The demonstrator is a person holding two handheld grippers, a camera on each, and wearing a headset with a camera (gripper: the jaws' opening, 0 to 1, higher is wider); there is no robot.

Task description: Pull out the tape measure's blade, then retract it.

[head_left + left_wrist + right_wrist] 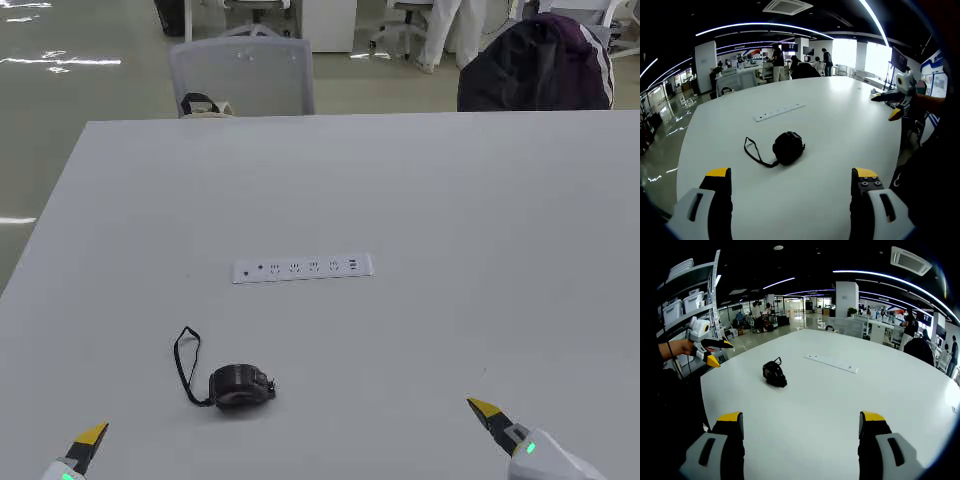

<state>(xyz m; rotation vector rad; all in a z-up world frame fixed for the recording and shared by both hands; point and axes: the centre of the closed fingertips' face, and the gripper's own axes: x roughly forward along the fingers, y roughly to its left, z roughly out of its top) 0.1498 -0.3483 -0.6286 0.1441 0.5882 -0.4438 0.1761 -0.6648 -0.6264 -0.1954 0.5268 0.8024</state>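
Tape point(241, 387) lies on the white table point(450, 200), near the front edge and left of centre, between the two grippers and closer to the left one. A power strip point(303, 267) sits well beyond it. Blade is fully housed. A black strap point(185, 362) trails off the case and lies looped flat on the table. Left gripper point(791, 175): jaws spread wide, nothing between them, short of the tape. Right gripper point(800, 416): likewise spread and empty, well apart from the tape. Assessment: the case is small, dark and rounded, probably hard-shelled and dense for its size, and liable to skid on the smooth top if pulled unrestrained. One gripper should clamp the case across its flat sides. The other should pinch the end hook at the mouth, which seems to face right in the head view but is too small to confirm. Blade is likely thin and springy and will snap back, so release it under control. Strap is soft and offers no firm hold.
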